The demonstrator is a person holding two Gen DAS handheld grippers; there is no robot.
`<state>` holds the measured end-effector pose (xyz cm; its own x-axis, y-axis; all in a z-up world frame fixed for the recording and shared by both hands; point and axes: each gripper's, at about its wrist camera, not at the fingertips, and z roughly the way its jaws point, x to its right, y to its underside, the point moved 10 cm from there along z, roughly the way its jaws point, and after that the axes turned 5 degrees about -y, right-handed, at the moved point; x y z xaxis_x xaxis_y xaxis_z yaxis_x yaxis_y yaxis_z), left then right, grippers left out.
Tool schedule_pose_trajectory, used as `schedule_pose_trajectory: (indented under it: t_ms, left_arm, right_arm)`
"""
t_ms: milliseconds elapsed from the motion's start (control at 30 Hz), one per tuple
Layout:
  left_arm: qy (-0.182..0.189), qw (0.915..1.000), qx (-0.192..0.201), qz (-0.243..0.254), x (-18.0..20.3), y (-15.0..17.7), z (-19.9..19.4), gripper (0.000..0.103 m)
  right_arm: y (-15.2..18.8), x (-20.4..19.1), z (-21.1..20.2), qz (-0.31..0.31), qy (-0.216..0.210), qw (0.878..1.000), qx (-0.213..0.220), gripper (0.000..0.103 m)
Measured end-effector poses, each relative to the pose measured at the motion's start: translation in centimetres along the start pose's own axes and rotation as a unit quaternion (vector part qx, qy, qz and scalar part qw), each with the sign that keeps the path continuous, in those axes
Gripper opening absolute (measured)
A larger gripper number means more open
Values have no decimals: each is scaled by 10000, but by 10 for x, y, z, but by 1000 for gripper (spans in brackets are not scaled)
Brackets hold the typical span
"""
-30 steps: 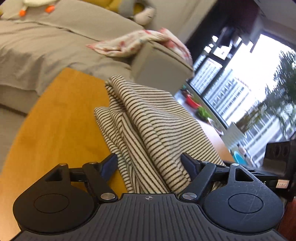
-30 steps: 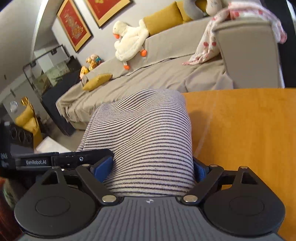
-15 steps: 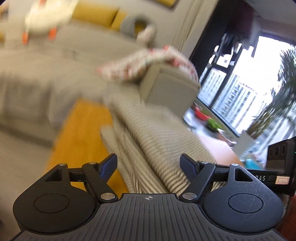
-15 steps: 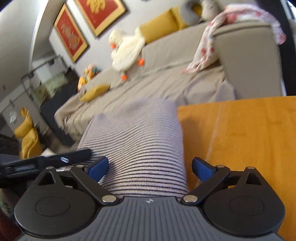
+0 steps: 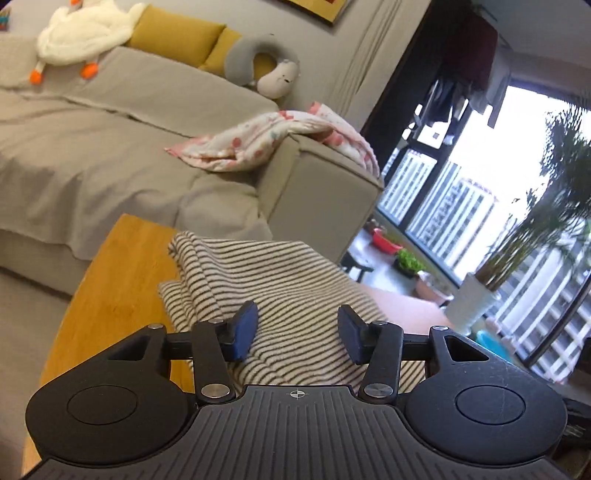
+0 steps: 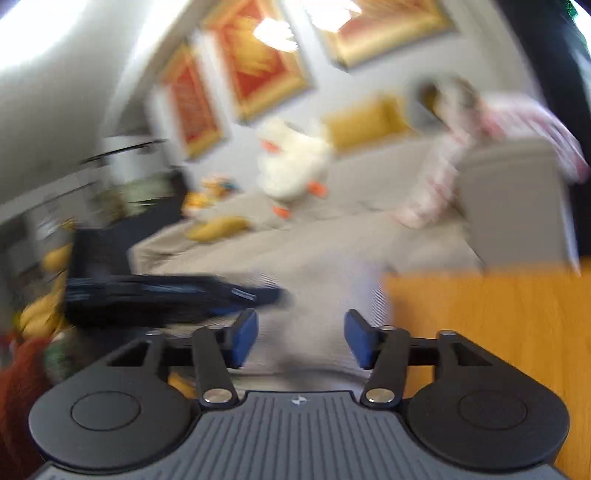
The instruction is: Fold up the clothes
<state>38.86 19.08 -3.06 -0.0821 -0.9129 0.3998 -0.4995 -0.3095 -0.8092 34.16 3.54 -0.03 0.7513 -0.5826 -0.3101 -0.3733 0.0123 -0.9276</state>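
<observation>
My left claw [image 5: 297,330] and right claw [image 6: 301,338] both gaped wide above the striped cloth [image 5: 280,280], which lay folded on the table [image 5: 122,280]

Home living room: grey sofa [image 5: 110,155] at 11 o'clock bearing mustard cushions [image 5: 173,35] and plush goose [image 5: 81,35]; balcony window [image 5: 480,192] at 2 o'clock; framed pictures [image 6: 258,62].

cream-and-black striped garment [image 5: 280,291], orange table [image 5: 122,280]
</observation>
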Motion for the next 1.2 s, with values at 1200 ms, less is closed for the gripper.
schedule_pose_trajectory:
  t_ms: [1200]
  left_arm:
    - [-685, 9968, 144, -381, -11, 40, -45, 69]
  right_arm:
    - [34, 52, 26, 1425, 757, 9844, -694, 68]
